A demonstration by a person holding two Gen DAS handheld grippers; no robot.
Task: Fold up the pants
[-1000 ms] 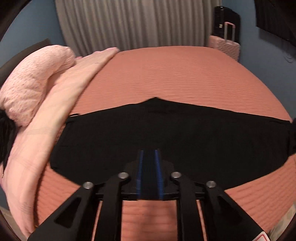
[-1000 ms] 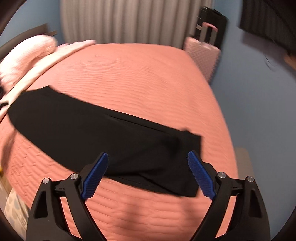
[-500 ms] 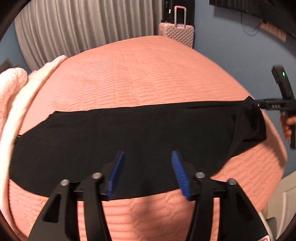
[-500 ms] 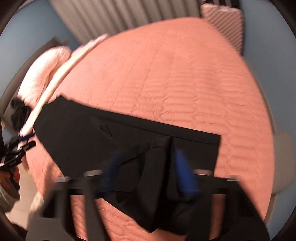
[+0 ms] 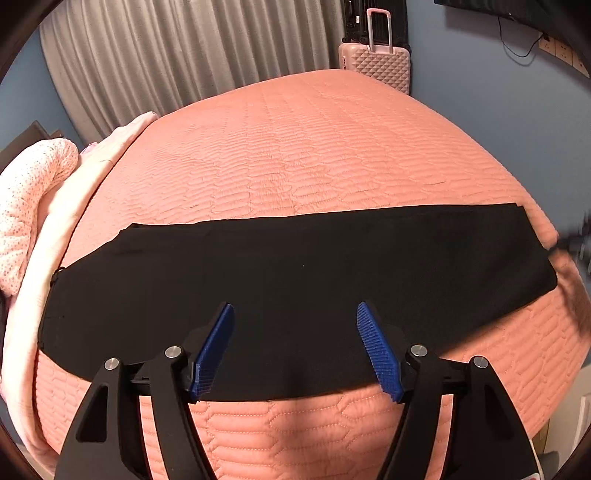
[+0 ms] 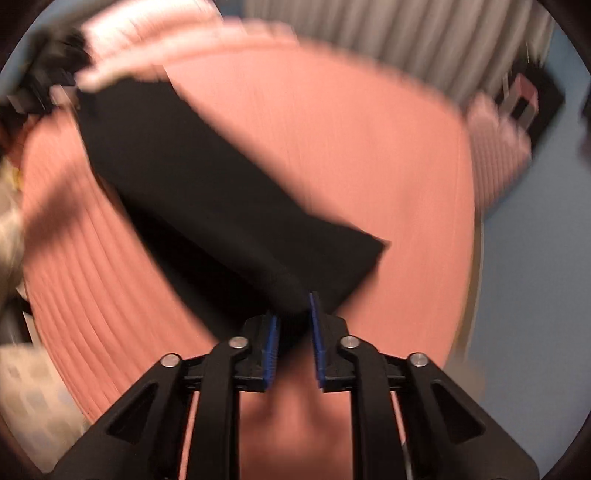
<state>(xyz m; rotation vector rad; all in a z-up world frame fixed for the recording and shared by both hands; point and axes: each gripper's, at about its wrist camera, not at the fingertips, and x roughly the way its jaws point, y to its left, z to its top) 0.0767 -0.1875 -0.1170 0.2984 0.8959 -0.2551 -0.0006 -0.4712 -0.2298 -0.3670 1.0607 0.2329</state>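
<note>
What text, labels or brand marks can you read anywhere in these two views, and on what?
None can be read.
Black suitcase: a small white tag, too small to read.
Left tongs: a white sticker at the bottom corner, cut off by the frame.
Right wrist view: motion-blurred, no lettering shows.

Black gripper (image 5: pixel 295 354) frames, silver screws, ribbed blue fingers (image 5: pixel 376 350).

Black pants (image 5: pixel 295 266) lie flat, folded lengthwise, across the salmon quilted bed (image 5: pixel 314 147).
</note>
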